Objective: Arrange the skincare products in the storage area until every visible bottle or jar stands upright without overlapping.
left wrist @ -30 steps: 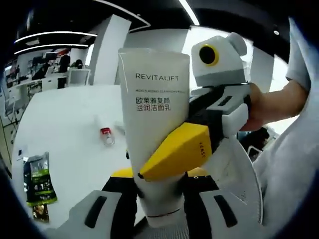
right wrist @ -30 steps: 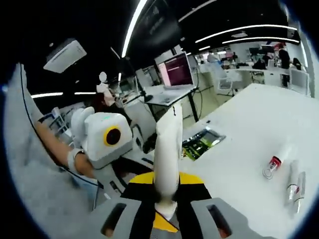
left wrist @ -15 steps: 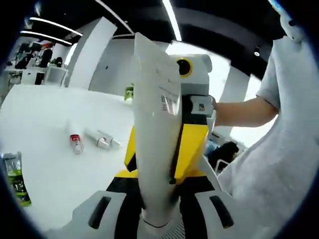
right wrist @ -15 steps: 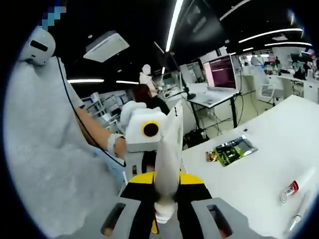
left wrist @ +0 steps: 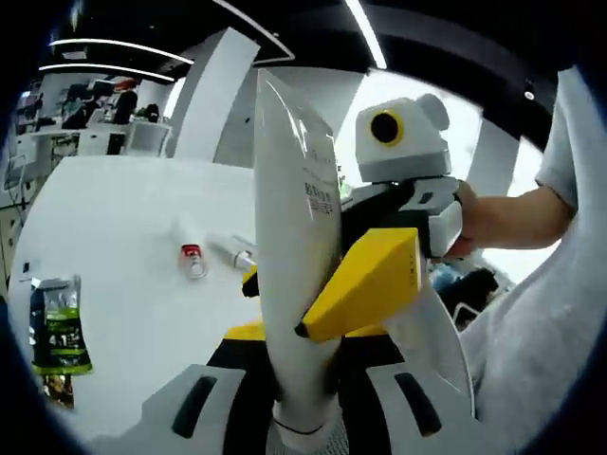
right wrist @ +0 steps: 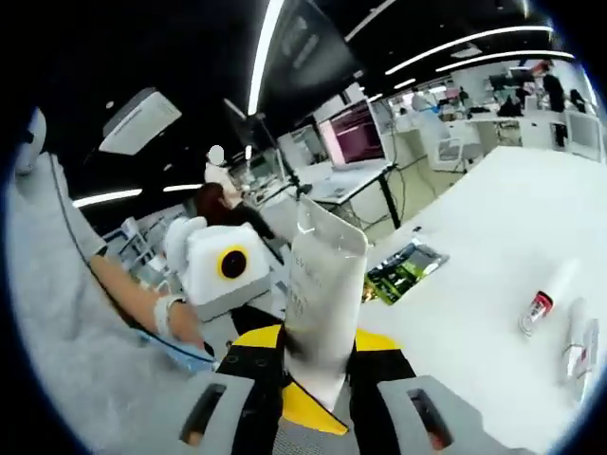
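Tube: tall white plastic skincare tube (left wrist: 294, 275) with printed label, raised above the desk, cap end down, held between both grippers.
Left gripper (left wrist: 299, 379): jaws clamped on the tube's lower end.
Right gripper (right wrist: 318, 379): yellow-tipped jaws pressed against the tube's flat sides.
Desk: white desk (left wrist: 114, 246) carrying two small white tubes, one red-capped (left wrist: 194, 261), one lying just beside it (left wrist: 232, 251).
Packet: green-and-black sachet (left wrist: 57, 327), lying flat near the desk's edge.

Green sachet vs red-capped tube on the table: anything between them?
Nothing: bare white table between the green sachet and the red-capped tube, seen in the left gripper view.
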`<state>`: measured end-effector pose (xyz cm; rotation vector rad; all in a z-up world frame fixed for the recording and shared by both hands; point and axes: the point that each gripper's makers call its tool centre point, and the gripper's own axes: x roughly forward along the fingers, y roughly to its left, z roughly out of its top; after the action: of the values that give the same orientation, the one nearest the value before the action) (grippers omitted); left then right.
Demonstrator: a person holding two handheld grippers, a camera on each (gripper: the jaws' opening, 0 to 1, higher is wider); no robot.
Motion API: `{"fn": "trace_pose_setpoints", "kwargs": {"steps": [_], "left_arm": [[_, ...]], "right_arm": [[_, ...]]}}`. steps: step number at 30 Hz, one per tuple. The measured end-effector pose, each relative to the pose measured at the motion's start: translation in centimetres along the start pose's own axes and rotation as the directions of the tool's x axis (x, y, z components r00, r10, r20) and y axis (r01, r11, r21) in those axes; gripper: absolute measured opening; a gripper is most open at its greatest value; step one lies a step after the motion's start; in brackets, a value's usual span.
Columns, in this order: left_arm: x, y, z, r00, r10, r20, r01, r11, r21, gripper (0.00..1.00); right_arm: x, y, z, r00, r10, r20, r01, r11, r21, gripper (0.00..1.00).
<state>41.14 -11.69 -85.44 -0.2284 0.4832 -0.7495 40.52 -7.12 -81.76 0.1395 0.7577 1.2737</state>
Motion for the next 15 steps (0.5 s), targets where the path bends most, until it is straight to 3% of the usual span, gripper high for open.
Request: {"fn": "trace_pose_setpoints", "kwargs": {"steps": [3, 7, 13, 15], "left_arm": [[-0.1, 1.5, 0.0, 0.997, 0.078, 0.000, -0.078, 0.997, -0.003, 0.20], [-0.1, 2.5, -0.3, 0.987, 0.158, -0.015, -0.157, 0.987, 0.022, 0.20], [-0.1, 3.9, -1.0, 0.962, 0.269, -0.049, -0.263, 0.959, 0.102, 0.20], [0.0, 4.1, -1.2, 0.957, 0.284, -0.057, -0.278, 0.955, 0.101, 0.20]], "right_arm": [[0.7, -0.7, 0.9, 0.993, -0.102, 0.054, 0.100, 0.994, 0.043, 0.26], [1.2, -1.1, 1.5, 0.976, -0.201, 0.080, 0.199, 0.980, 0.026, 0.29], [1.9, -1.5, 2.0, 0.945, -0.297, 0.135, 0.290, 0.955, 0.070, 0.35], [2.3, -1.9, 1.9, 0.932, -0.335, 0.139, 0.331, 0.942, 0.047, 0.34]]}}
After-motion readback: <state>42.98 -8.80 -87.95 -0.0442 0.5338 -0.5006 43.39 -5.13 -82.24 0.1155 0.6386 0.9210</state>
